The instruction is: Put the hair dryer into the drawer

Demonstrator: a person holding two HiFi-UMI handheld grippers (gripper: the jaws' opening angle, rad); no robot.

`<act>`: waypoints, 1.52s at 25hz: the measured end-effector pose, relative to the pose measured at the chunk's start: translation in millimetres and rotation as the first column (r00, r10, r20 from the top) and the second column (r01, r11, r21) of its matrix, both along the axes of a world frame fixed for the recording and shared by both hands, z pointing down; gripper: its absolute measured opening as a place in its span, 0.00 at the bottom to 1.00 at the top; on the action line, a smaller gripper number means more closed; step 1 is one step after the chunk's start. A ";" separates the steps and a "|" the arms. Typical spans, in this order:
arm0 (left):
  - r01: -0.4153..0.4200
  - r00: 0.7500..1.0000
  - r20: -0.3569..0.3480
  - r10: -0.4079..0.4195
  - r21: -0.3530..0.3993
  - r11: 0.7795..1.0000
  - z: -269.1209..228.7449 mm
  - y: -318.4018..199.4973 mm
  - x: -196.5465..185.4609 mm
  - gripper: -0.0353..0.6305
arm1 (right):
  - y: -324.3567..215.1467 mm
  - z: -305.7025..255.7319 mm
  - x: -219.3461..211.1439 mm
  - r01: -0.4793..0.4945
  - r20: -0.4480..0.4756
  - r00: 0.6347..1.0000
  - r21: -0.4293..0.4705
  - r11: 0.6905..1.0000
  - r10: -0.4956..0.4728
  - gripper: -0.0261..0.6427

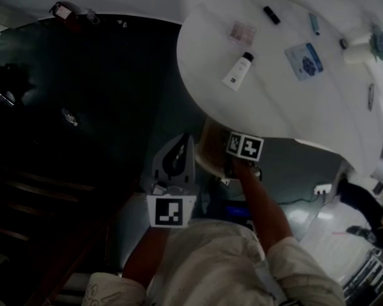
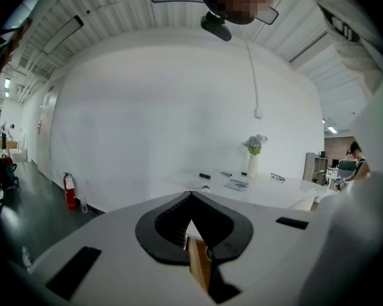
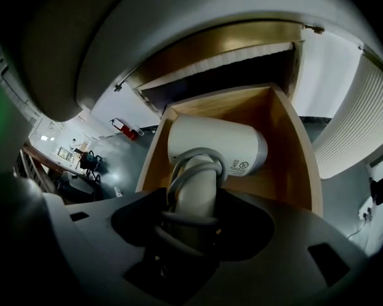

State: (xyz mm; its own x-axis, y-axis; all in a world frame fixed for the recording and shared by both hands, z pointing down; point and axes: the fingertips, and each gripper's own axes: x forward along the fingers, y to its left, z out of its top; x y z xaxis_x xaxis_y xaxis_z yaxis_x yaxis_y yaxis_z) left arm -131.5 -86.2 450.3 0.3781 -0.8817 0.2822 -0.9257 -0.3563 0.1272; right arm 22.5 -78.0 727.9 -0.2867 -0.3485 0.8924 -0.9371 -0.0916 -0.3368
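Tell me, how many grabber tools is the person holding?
2. The left gripper is held out level, jaws shut, empty. The right gripper reaches down at the open drawer, clamped on the hair dryer. No others show.

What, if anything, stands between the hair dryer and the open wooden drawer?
Nothing visible does. The right gripper holds the hair dryer by its cord-wrapped handle, over the mouth of the drawer, which is pulled out. The wooden inside that shows around the dryer's head is bare.
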 end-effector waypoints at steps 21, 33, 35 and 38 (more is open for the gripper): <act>-0.016 1.000 0.008 0.017 -0.027 0.999 8.7 5.6 -6.1 0.06 | 0.6 37.5 -1.8 0.027 -0.096 0.995 -0.009 1.000 -0.028 0.41; -0.018 1.000 0.000 0.018 -0.024 1.000 6.2 11.8 -3.4 0.06 | 5.3 35.6 -5.4 0.019 -0.059 0.998 -0.021 1.000 -0.020 0.45; -0.026 1.000 0.002 0.026 -0.016 1.000 2.6 11.5 -1.4 0.06 | 6.1 30.7 0.1 0.018 -0.085 0.996 -0.018 1.000 -0.019 0.45; -0.028 1.000 -0.002 0.028 -0.004 1.000 -3.3 10.0 1.1 0.05 | 7.6 20.1 3.5 0.021 -0.098 0.995 -0.009 1.000 -0.022 0.45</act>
State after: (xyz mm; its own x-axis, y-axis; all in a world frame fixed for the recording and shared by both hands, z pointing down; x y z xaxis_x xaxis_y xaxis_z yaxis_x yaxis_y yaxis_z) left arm -130.5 -76.1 447.0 0.4033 -0.8696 0.2850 -0.9151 -0.3816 0.1306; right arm 26.0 -70.5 748.0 -0.2047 -0.3357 0.9195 -0.9674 -0.0735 -0.2422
